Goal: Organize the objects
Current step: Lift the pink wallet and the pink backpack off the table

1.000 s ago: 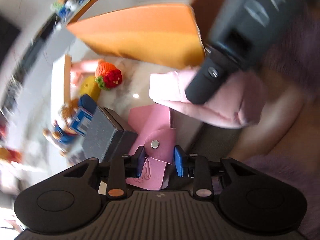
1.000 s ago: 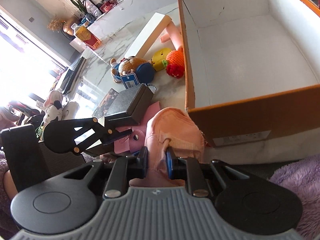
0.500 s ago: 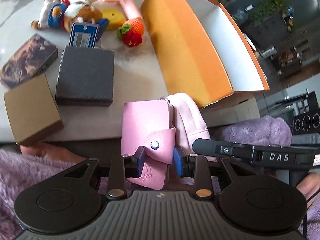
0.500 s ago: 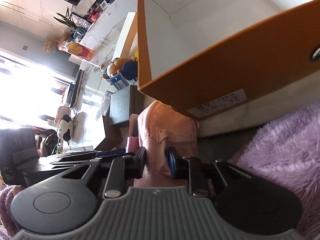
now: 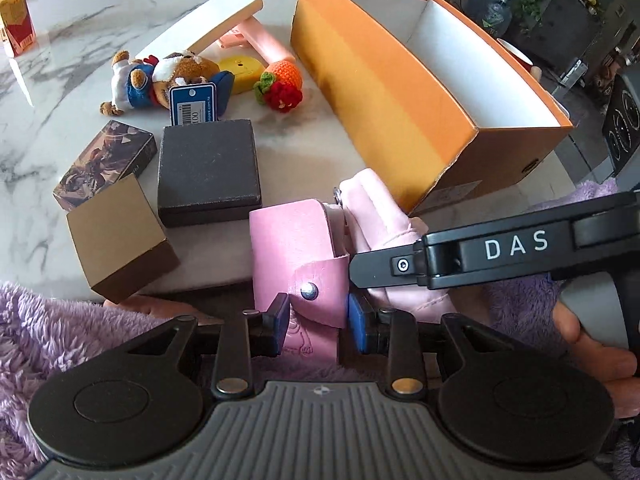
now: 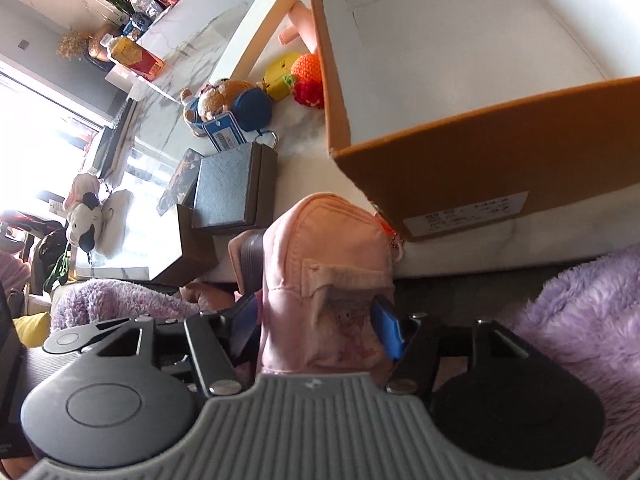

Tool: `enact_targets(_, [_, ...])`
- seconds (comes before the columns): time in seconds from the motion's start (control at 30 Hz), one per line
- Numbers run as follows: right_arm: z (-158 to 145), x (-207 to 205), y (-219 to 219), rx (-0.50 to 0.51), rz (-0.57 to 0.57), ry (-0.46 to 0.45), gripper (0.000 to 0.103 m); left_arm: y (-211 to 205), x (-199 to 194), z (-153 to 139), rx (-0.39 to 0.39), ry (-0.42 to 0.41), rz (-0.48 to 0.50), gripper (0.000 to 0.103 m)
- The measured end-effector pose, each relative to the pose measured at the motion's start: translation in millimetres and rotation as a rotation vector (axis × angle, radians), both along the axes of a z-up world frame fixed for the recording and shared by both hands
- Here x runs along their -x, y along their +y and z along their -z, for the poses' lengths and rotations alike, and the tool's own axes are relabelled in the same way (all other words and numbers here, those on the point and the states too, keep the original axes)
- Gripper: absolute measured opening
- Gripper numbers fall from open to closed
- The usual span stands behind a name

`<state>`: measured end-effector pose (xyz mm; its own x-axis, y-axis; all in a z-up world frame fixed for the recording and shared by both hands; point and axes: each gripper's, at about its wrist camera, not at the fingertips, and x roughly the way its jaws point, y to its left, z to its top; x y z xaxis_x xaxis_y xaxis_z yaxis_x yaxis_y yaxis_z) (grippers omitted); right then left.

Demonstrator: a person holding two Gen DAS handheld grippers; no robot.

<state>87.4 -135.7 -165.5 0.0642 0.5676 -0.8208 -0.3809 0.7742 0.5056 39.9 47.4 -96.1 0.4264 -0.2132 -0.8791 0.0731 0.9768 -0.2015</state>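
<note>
My left gripper (image 5: 318, 326) is shut on a pink snap wallet (image 5: 294, 240) at the table's near edge. My right gripper (image 6: 316, 326) is shut on a small pink backpack pouch (image 6: 326, 256), which also shows beside the wallet in the left wrist view (image 5: 376, 208). The open orange box (image 5: 400, 80) with a white inside stands just beyond, also in the right wrist view (image 6: 460, 152). The right gripper's body (image 5: 500, 248) crosses the left wrist view at right.
On the marble table lie a dark grey box (image 5: 208, 170), a brown cardboard box (image 5: 118, 236), a patterned box (image 5: 106, 162), a plush bear with a blue tag (image 5: 168, 80), a crocheted strawberry (image 5: 282, 84), a yellow toy (image 5: 242, 72) and a white lid (image 5: 204, 30).
The left view has swung from tilted to level and pulled back a little. The right gripper's jaws now stand wider around the pouch, and its view has tilted back toward the box.
</note>
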Motion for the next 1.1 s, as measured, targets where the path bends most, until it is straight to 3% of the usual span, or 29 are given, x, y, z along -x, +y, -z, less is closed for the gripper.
enact_targets(0.1, [1.7, 1.5, 0.4, -0.019, 0.003, -0.011, 0.068, 3.3, 2.7, -2.0, -0.001, -0.006, -0.008, 0.037])
enact_targets(0.13, [3.7, 0.8, 0.1, -0.019, -0.002, 0.006, 0.046, 4.3, 3.5, -3.0, -0.004, -0.007, -0.011, 0.037])
enact_targets(0.27, [5.7, 1.9, -7.2, -0.047, 0.006, 0.010, 0.031, 3.3, 9.8, -12.4, -0.061, -0.034, -0.013, 0.030])
enact_targets(0.33, [3.2, 3.4, -7.5, -0.058, -0.002, 0.000, 0.029, 4.5, 11.8, -14.8, -0.080, -0.041, -0.016, 0.030])
enact_targets(0.6, [11.9, 8.4, 16.3, -0.158, -0.117, 0.032, 0.024, 20.3, 13.5, -11.8, -0.004, -0.013, -0.112, 0.031])
enact_targets(0.77, [24.9, 0.7, 8.2, -0.215, -0.107, 0.104, 0.024, 36.2, 12.9, -15.6, 0.119, -0.020, -0.236, 0.028])
enact_targets(0.93, [22.0, 3.0, 9.4, -0.205, -0.123, 0.081, 0.024, 27.5, 4.8, -9.3, 0.066, -0.003, -0.244, 0.032])
enact_targets(1.0, [20.9, 2.9, 8.9, -0.189, -0.124, 0.066, 0.022, 29.9, 2.1, -6.2, 0.079, 0.012, -0.262, 0.033])
enact_targets(1.1, [21.3, 1.7, 7.1, -0.192, -0.124, 0.072, 0.023, 24.3, -1.0, -0.5, 0.021, 0.027, -0.250, 0.032])
